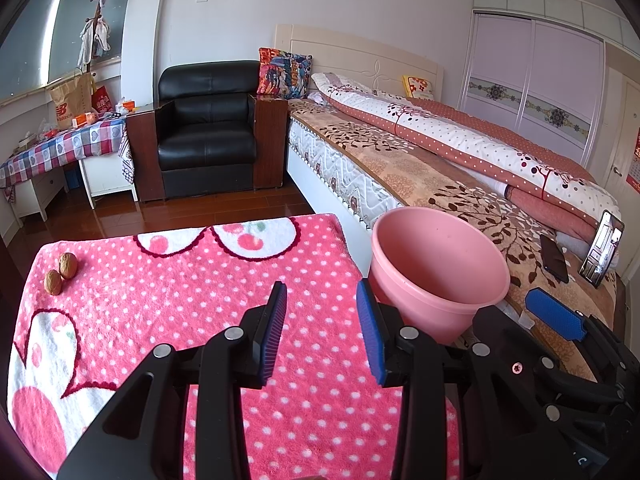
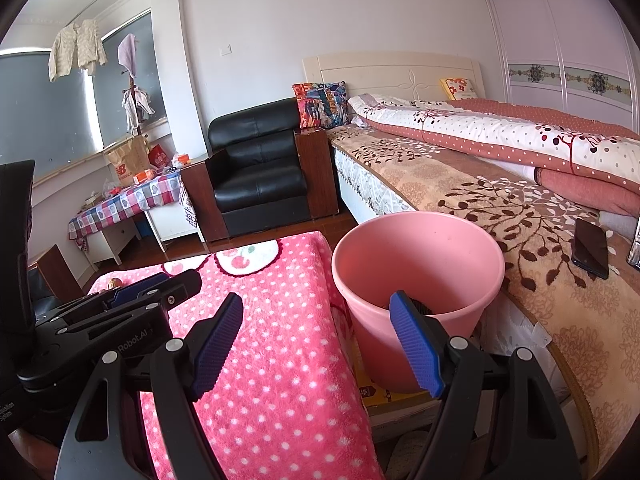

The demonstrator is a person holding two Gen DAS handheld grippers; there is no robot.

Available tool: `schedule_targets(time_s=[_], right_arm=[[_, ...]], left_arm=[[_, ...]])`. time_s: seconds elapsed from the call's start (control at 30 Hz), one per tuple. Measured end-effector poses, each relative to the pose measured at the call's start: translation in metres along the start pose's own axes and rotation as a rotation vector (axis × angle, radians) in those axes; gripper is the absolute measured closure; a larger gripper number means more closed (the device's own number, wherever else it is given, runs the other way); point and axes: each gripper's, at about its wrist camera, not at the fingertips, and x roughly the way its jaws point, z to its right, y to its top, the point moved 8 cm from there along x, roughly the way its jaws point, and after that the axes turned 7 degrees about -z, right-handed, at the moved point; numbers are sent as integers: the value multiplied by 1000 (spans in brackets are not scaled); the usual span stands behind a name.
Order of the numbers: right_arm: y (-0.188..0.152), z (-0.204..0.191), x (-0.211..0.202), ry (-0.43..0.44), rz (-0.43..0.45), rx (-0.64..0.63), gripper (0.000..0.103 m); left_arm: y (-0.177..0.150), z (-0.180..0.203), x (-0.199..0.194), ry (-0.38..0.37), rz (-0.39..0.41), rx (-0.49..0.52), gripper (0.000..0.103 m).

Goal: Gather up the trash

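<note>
Two walnuts (image 1: 60, 273) lie side by side at the far left of a pink polka-dot blanket (image 1: 192, 292) on a table. A pink plastic bucket (image 1: 436, 268) stands just right of the table, beside the bed. My left gripper (image 1: 322, 308) is open and empty above the blanket, well right of the walnuts. My right gripper (image 2: 316, 320) is open and empty, its right finger in front of the bucket (image 2: 416, 264) rim. One walnut (image 2: 114, 282) peeks out behind the left gripper (image 2: 152, 286) in the right wrist view.
A bed (image 1: 460, 168) with a patterned cover runs along the right; a dark phone (image 1: 554, 258) and a propped phone (image 1: 604, 248) lie on it. A black armchair (image 1: 206, 132) and a cluttered checked-cloth table (image 1: 68, 144) stand behind. A yellow box (image 2: 384, 394) sits under the bucket.
</note>
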Motion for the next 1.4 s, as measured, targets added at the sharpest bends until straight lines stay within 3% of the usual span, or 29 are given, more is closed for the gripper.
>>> schedule_targets(time_s=[1.4], right_arm=[[-2,2,2,-2,-6,2,28]], left_arm=[[-3,1,1,9,2,8,66]])
